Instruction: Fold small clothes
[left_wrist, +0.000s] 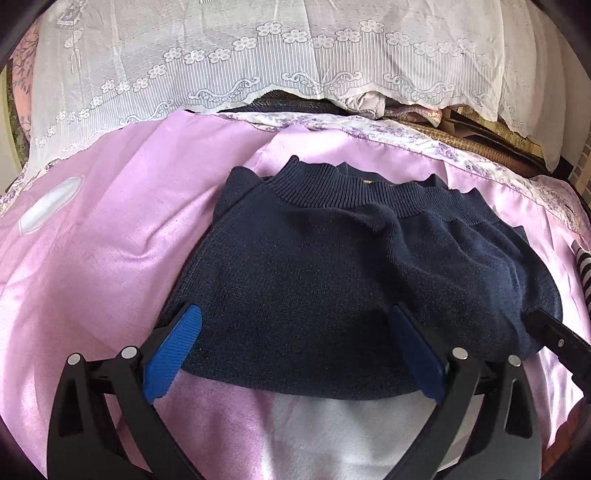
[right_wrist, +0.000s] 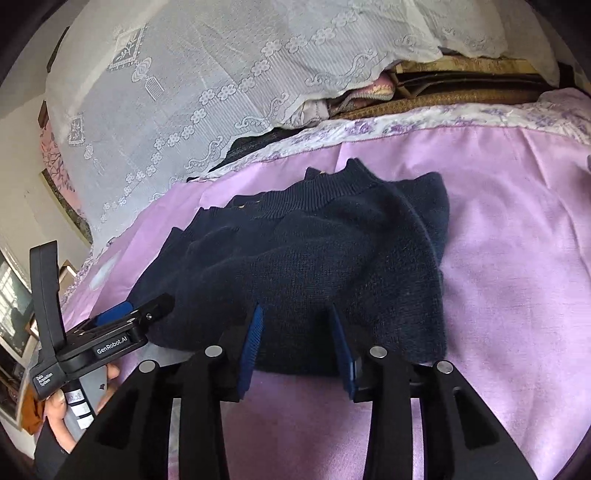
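A small navy knit sweater (left_wrist: 332, 280) lies folded on the pink bedsheet (left_wrist: 110, 240), its ribbed hem toward the far side. My left gripper (left_wrist: 295, 317) is open wide, its blue pads at the sweater's near edge, one on each side. In the right wrist view the sweater (right_wrist: 314, 266) lies ahead of my right gripper (right_wrist: 297, 314), which is open with the near edge of the fabric between its blue pads. The left gripper (right_wrist: 122, 314) shows at the sweater's left corner there.
A white lace cloth (left_wrist: 258, 55) covers piled things behind the bed. A floral sheet border (left_wrist: 369, 129) runs along the far edge. A striped item (left_wrist: 583, 266) peeks in at the right. Framed pictures (right_wrist: 14, 314) stand to the left.
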